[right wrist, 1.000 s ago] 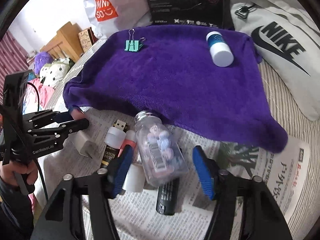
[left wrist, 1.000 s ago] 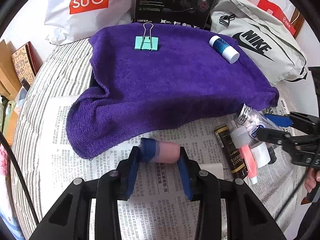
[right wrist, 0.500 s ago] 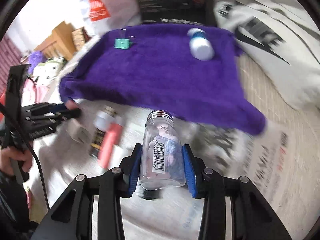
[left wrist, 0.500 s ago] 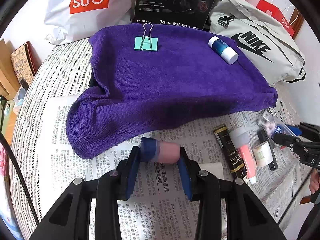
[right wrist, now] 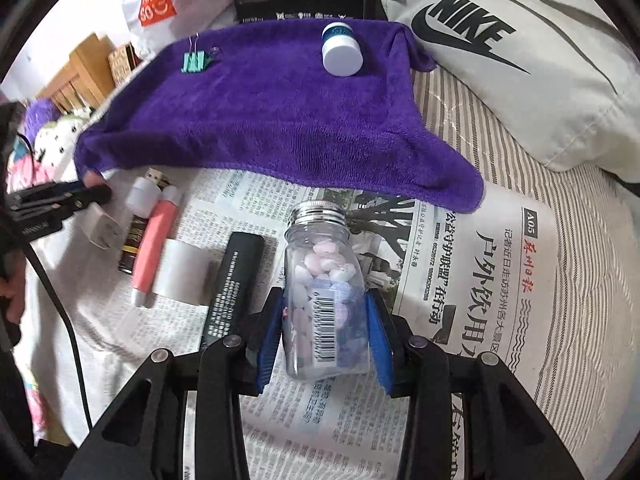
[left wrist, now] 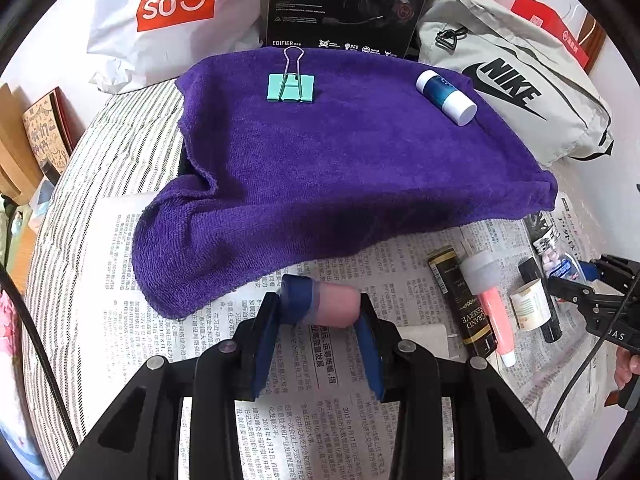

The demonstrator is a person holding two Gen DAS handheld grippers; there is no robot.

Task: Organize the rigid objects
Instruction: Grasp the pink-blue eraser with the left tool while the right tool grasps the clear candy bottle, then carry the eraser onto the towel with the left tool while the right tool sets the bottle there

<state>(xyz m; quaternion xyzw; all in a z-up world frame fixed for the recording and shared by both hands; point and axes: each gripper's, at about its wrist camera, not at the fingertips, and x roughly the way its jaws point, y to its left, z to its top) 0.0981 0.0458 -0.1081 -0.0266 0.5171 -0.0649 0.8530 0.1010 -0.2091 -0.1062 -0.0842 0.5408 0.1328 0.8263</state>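
While left gripper (left wrist: 318,314) clamps pink tube (left wrist: 320,306), right view alone shows barcoded bottle (right wrist: 325,296)

Black box (left wrist: 344,0) — top cut off, print perhaps unreadable

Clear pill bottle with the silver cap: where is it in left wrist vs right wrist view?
Left wrist: clear pill bottle at the far right edge, on the newspaper, held at the tip of the right gripper.
Right wrist: bottom centre, clamped in the right gripper, cap pointing away.
Shared landmark: purple towel, just beyond the bottle in both.
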